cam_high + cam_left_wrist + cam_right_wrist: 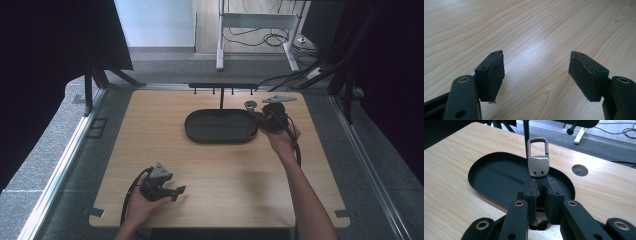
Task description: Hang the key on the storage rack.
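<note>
Pinching a key fob [538, 162] by its dark strap in the right gripper [541, 187], jaws pressed together on it. Showing a polished silver plate with two small rivets, topped by an oblong metal clasp, standing upright above the black oval tray [489, 182] near its right end. Possibly leather, that strap, mostly hidden between pads. Resting low over the wooden table [529, 30], the left gripper [536, 75], jaws spread, holding nothing.

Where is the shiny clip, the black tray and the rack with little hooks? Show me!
Shiny clip [538, 165], right gripper view, on its flat silver body.
Black tray [192, 131], high view, on its left rim.
Hook rack [222, 85], high view, on the middle of its top bar.
</note>
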